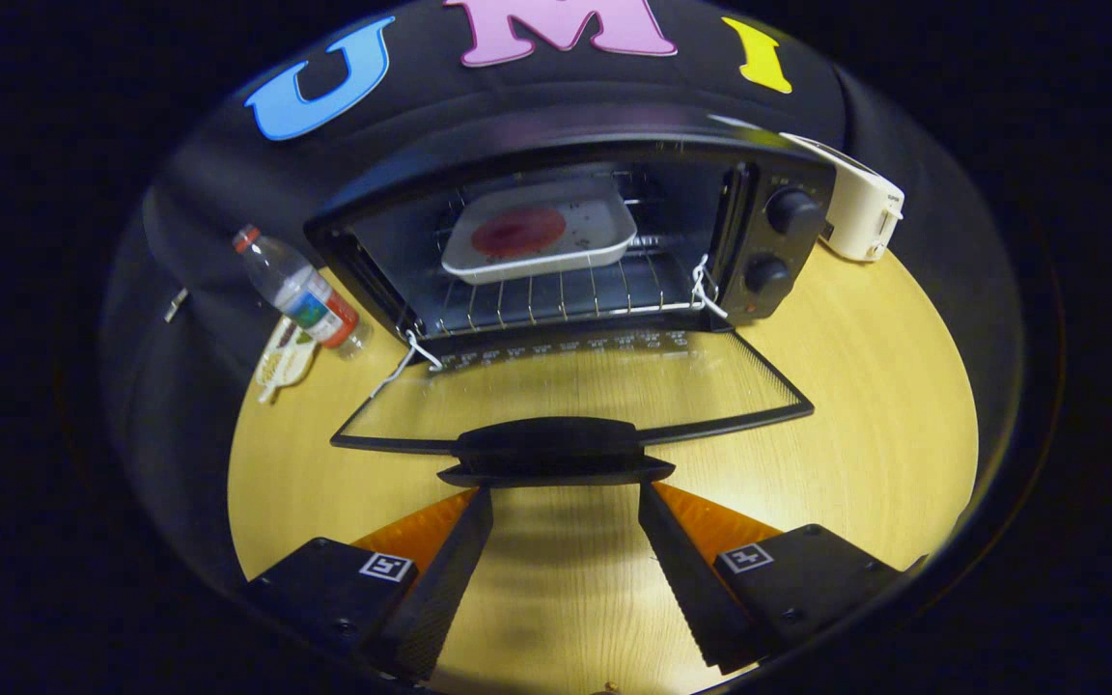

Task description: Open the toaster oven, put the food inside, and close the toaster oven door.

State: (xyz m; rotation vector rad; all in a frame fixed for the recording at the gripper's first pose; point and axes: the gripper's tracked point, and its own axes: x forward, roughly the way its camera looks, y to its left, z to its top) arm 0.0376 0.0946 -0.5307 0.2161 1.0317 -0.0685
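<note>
Seen from the camera riding on the gripper (566, 487), the jaws stand wide apart with nothing between them, hovering over the pale wooden desk (865, 415). Each finger block carries a small square black-and-white marker on top. The fingertips (479, 502) lie just short of the handle (556, 452) of the toaster oven door (575, 386), close to it but with no clear contact.

The toaster oven (575, 232) sits beyond the jaws at the back of the desk, its glass door dropped fully down and lying flat toward the gripper. Inside, on the wire rack (556, 294), rests a white rectangular tray (542, 232) holding a round reddish piece of food (517, 232); the tray sits slightly askew, well within the cavity. Two dark knobs (792, 210) stand one above the other on the oven's right panel; the markings around them are too small to read. A row of tiny printed marks runs along the door's hinge edge, also unreadable.

To the oven's left, a clear plastic water bottle (300, 290) with a red cap and a red and blue label stands tilted in the fisheye; its label text cannot be made out. A pale flat utensil (284, 362) lies on the desk just beside the bottle. Behind the oven's right corner stands a white toaster (860, 208), with a small dark word on its side too blurred to read.
</note>
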